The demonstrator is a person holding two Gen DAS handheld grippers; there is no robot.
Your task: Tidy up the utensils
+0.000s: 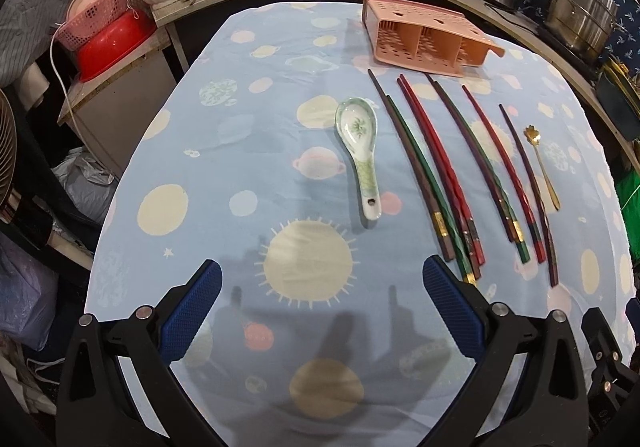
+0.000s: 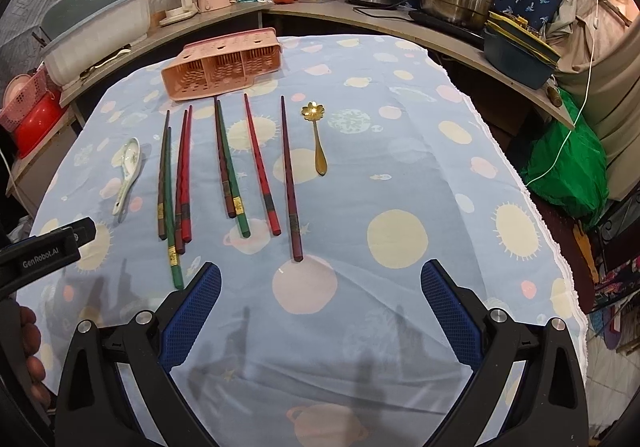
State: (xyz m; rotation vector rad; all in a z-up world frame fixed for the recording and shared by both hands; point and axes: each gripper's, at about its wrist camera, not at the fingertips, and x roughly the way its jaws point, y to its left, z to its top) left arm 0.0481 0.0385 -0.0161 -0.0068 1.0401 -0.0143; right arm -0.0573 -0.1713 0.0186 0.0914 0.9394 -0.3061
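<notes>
Task not started. Pink caddy (image 1: 430, 33) lies tipped on side at far end of surface (image 1: 240, 175), compartments bare. Chopsticks (image 1: 440, 175), ceramic spoon (image 1: 358, 151), gold spoon (image 2: 316, 135) loose on cloth, near of caddy. Left tool (image 1: 322, 303) and right tool (image 2: 320, 303) spread wide, holding nothing. Right view alone shows bare cloth at right; left view shows pink basket (image 1: 94, 17).

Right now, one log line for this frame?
grippers: left open, right open | holder: on its side | chopsticks, spoons: on cloth | nothing held
</notes>
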